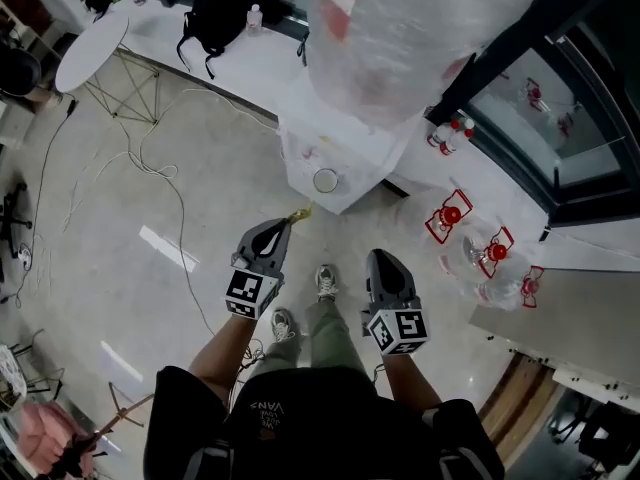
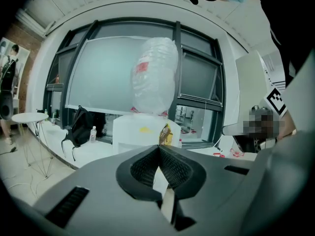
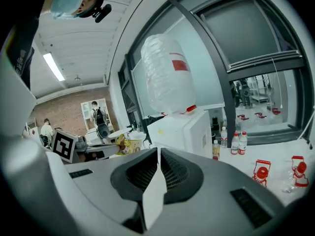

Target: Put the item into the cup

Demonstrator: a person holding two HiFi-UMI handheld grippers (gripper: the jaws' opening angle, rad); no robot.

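A small yellow packet (image 1: 298, 213) sticks out of the tip of my left gripper (image 1: 285, 224), which is shut on it. In the left gripper view the packet (image 2: 166, 134) stands just above the closed jaws (image 2: 159, 147). A white cup (image 1: 325, 180) sits in the recess of the white water dispenser (image 1: 345, 158), a short way beyond the packet. My right gripper (image 1: 381, 259) is level with the left one, shut, with nothing seen in it. Its own view shows the jaws (image 3: 158, 149) closed and the packet (image 3: 129, 144) off to the left.
A large clear water bottle (image 1: 400, 28) tops the dispenser. Small bottles (image 1: 447, 136) and red-and-clear packages (image 1: 449, 216) lie on the white ledge to the right. Cables (image 1: 160, 168) trail on the floor to the left. A black backpack (image 1: 225, 8) rests on the ledge behind.
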